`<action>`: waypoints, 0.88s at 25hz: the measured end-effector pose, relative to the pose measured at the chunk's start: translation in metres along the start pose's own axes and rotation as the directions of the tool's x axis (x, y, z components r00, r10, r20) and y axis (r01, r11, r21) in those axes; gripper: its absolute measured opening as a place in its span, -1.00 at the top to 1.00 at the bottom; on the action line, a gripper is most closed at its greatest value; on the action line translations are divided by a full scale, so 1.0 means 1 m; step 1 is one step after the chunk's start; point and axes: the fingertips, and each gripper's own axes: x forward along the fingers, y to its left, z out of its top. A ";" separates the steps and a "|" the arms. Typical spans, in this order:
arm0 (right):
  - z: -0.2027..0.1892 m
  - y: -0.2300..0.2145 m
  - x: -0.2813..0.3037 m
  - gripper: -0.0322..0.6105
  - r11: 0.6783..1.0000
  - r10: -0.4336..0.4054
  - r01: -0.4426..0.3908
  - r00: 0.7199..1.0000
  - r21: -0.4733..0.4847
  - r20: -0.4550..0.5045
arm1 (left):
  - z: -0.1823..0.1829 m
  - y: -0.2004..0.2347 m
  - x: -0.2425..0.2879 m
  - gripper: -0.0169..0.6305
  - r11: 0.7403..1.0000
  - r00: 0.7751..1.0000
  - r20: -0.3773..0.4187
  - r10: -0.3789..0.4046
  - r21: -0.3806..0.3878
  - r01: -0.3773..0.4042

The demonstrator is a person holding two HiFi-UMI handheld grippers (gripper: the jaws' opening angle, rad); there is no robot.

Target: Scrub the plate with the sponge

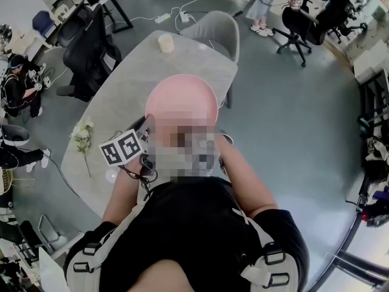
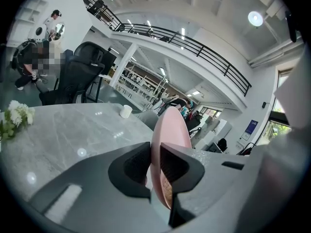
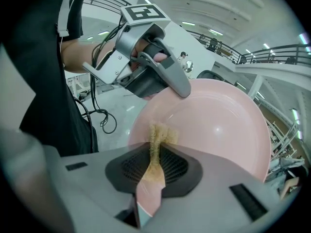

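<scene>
The pink plate is held up over the grey table, tilted. In the left gripper view the plate stands edge-on, and my left gripper is shut on its rim. The right gripper view shows the plate's inner face, with the left gripper clamped on its upper left rim. My right gripper is shut on a thin yellowish sponge, whose frayed tip touches the plate's lower left face. In the head view only the left gripper's marker cube shows; a mosaic patch covers the right gripper.
The grey marble table carries a white cup at its far end and a sprig of white flowers at its left edge. A grey chair stands behind the table. Black office chairs and seated people are at the left.
</scene>
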 end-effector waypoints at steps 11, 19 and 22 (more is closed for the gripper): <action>-0.003 -0.098 -0.045 0.72 0.914 -0.387 0.377 0.921 0.147 0.041 | -0.007 -0.014 0.003 0.81 0.998 0.998 -0.025 -0.051 0.030 0.052; -0.020 -0.142 -0.069 0.72 0.790 -0.569 0.558 0.821 0.255 -0.033 | -0.013 -0.027 0.004 0.81 0.993 0.994 -0.056 -0.092 0.074 0.096; -0.025 -0.145 -0.071 0.72 0.777 -0.578 0.568 0.814 0.272 -0.050 | -0.013 -0.033 0.004 0.81 0.989 0.994 -0.055 -0.093 0.109 0.099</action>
